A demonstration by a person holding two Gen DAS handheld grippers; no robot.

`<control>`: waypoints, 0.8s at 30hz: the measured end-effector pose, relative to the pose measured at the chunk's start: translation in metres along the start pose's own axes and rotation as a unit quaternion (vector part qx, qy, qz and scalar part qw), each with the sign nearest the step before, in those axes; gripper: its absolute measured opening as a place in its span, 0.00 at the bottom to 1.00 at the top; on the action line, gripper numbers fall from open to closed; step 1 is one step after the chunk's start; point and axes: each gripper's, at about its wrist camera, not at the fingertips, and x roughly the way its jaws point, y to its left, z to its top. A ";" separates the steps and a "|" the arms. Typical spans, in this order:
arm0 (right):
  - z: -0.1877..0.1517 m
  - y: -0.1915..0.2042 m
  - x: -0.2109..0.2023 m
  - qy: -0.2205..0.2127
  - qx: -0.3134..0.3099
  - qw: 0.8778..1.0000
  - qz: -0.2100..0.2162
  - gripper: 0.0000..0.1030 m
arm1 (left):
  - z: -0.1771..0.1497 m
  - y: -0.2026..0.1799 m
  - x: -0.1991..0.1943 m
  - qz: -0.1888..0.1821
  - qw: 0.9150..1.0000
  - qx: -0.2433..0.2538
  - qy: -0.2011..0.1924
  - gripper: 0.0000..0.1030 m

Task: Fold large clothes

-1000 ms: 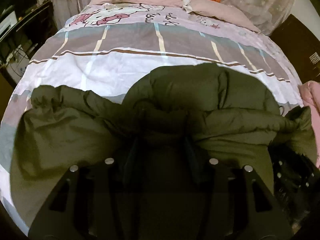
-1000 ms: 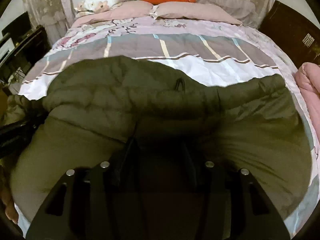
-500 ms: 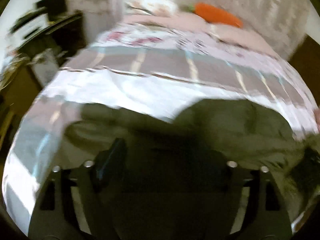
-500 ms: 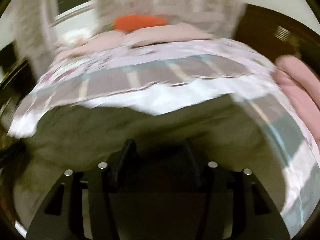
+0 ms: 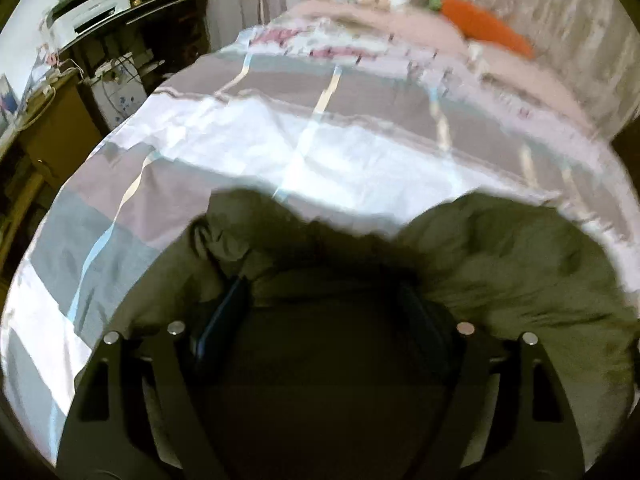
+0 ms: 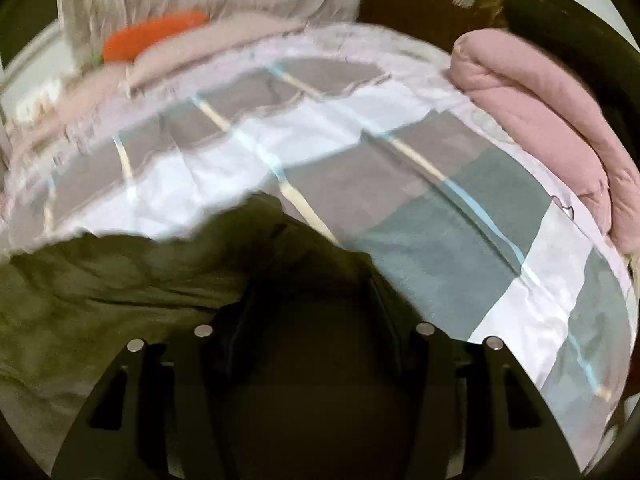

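An olive-green puffer jacket [image 5: 500, 264] lies bunched on the bed's near part. In the left wrist view it fills the lower middle and right, and covers my left gripper's [image 5: 324, 280] fingertips. The fingers [image 5: 224, 320] stand wide apart with jacket cloth between them. In the right wrist view the jacket [image 6: 100, 288] lies at the lower left. My right gripper [image 6: 312, 276] sits at the jacket's right end, fingers apart, tips dark and partly hidden in the cloth.
The bed has a checked grey, white and teal cover [image 5: 340, 136] [image 6: 440, 216]. A folded pink quilt [image 6: 560, 128] lies at the bed's right edge. Pillows and an orange carrot cushion [image 5: 488, 36] [image 6: 152, 36] lie at the head. A desk with a printer [image 5: 96, 8] stands left.
Both grippers swung outward, the left view toward the left bed edge, the right view toward the right edge. The jacket now takes up less of each view. Both gripper gaps have widened.
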 end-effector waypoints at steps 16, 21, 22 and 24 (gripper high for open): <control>-0.042 0.085 -0.050 -0.006 -0.161 0.983 0.086 0.57 | -0.017 -0.045 0.002 -0.062 0.993 0.086 0.044 0.90; -0.053 0.081 -0.085 -0.024 -0.175 0.981 0.080 0.57 | -0.015 -0.038 -0.026 -0.030 0.997 0.071 0.015 0.90; -0.059 0.078 -0.082 -0.007 -0.169 0.982 0.086 0.57 | -0.017 -0.038 -0.030 -0.020 0.997 0.074 0.015 0.90; -0.068 0.078 -0.069 0.036 -0.170 0.980 0.095 0.61 | -0.021 -0.040 -0.030 -0.018 0.996 0.084 0.019 0.90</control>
